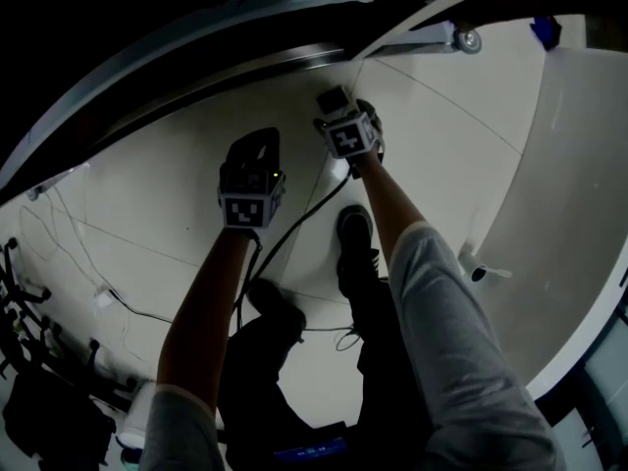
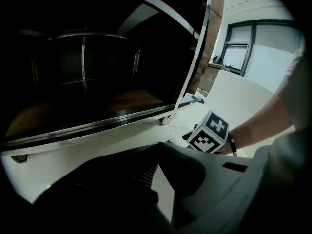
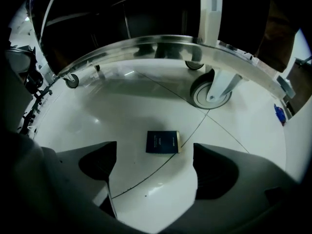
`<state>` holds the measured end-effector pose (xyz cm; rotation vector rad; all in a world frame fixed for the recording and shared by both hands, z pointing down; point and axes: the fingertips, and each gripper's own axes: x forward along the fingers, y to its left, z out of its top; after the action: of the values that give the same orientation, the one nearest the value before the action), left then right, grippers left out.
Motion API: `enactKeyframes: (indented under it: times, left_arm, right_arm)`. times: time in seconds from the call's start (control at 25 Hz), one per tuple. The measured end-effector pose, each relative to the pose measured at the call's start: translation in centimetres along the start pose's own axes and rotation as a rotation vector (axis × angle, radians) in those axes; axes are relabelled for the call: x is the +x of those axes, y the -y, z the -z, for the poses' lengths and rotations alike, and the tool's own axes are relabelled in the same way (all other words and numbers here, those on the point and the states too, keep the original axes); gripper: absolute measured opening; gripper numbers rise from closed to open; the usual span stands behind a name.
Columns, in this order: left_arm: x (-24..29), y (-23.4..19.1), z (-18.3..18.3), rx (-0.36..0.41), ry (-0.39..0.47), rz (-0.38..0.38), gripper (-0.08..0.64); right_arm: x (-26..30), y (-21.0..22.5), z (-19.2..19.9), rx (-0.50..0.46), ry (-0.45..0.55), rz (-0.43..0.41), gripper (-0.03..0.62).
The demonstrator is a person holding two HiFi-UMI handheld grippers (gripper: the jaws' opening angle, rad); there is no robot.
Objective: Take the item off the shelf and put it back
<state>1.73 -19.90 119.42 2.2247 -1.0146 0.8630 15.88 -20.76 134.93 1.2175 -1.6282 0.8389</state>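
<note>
Pale tiled floor (image 3: 146,106), wheeled shelf (image 3: 161,43), blue box (image 3: 163,142) below wide right claw (image 3: 155,145), left claw (image 2: 158,145) closed

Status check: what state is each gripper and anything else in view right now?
Dark blue rectangular book: closed, lying flat on the white tiled floor, untouched.
Right gripper: open, empty, above the book.
Left gripper: shut, empty.
White castor wheel: standing on the floor.

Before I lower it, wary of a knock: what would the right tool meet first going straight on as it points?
Probably the dark blue book flat on the white floor, centred ahead of the open right tool; nothing shows in between, though depth is unclear.
</note>
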Motion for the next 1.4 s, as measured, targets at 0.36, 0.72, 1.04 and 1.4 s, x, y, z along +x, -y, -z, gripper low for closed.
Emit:
enactKeyframes:
  times: [0.36, 0.72, 1.04, 1.4]
  left_arm:
    - [3.7, -1.0, 1.1, 0.017, -0.039, -0.004, 0.005]
    - [5.7, -2.4, 2.3, 0.016, -0.064, -0.011, 0.006]
    - [5.8, -2.5, 2.8, 0.03, -0.067, -0.009, 0.006]
    - [4.1, -2.1, 3.3, 0.028, -0.07, -0.008, 0.006]
  right_arm:
    - [3.5, -0.1, 1.0, 0.009, -0.049, -0.063, 0.491]
    - [6.2, 0.4, 0.3, 0.044, -0.05, -0.066, 0.489]
    - [7.1, 0.0, 1.3, 0.0, -0.102, -0.069, 0.423]
    - [4.6, 0.5, 1.0, 0.019, -0.073, -0.038, 0.387]
